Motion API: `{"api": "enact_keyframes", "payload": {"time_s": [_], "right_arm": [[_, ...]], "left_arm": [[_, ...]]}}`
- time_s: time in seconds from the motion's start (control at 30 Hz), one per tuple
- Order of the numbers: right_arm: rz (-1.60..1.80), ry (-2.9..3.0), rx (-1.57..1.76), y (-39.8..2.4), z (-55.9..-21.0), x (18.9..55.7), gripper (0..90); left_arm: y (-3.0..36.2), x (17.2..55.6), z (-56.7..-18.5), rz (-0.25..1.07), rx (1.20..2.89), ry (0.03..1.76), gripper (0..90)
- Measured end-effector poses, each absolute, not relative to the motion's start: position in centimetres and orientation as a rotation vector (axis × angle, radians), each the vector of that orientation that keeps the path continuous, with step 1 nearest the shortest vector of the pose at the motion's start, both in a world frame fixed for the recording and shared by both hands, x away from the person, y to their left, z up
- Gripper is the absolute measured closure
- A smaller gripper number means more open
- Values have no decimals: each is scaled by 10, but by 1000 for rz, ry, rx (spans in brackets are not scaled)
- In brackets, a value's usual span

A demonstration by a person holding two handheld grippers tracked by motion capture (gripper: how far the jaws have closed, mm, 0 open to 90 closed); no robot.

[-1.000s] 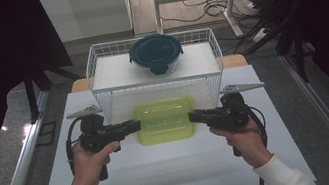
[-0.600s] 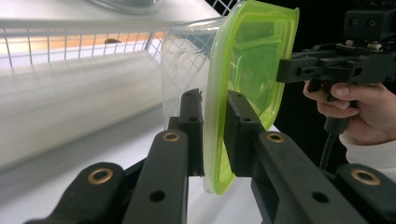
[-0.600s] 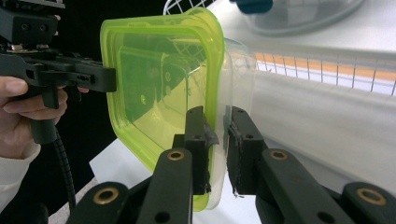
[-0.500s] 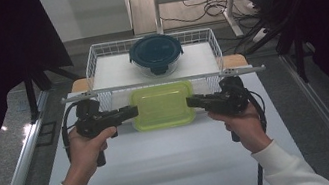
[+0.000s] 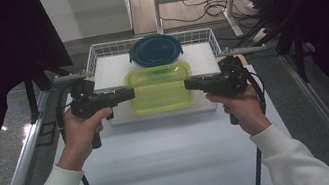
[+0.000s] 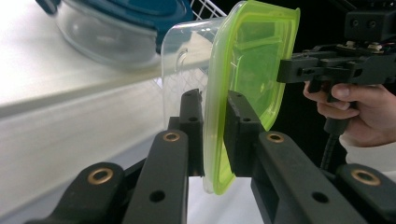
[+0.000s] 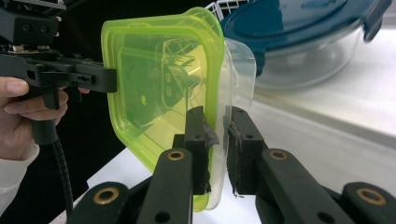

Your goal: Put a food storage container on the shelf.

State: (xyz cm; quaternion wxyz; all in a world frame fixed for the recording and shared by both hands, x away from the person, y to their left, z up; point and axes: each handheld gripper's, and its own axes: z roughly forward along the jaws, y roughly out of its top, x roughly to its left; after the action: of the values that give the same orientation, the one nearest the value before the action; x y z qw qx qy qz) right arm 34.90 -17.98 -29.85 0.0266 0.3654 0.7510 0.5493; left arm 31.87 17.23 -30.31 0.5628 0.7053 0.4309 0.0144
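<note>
Holding one lime-green rectangular plastic lidded container (image 5: 159,88) between your two grippers: left gripper (image 5: 125,94) and right gripper (image 5: 193,84) are each clamping a rim edge, keeping it raised at the near edge of one white wire basket (image 5: 95,54), where one round blue-lidded glass bowl (image 5: 154,50) is sitting.

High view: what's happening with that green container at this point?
A person grips a clear rectangular container with a lime-green lid by its two short ends, left gripper and right gripper each clamped on the lid's rim. It is held over the front edge of a white wire basket, near a round glass bowl with a dark blue lid.
</note>
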Motion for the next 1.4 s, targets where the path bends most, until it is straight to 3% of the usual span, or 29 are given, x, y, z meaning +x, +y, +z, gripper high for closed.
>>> {"api": "enact_keyframes", "payload": {"time_s": [0.33, 0.7, 1.4], "right_arm": [[1680, 2305, 1120, -174, -271, 369, 791], [1695, 2294, 1133, -172, -250, 386, 792], [1696, 2274, 1221, -171, -238, 425, 794]], "left_arm": [[175, 337, -278, 74, 1660, 1004, 796], [180, 360, -267, 32, 1638, 1008, 799], [176, 405, -249, 12, 1649, 1071, 803]]}}
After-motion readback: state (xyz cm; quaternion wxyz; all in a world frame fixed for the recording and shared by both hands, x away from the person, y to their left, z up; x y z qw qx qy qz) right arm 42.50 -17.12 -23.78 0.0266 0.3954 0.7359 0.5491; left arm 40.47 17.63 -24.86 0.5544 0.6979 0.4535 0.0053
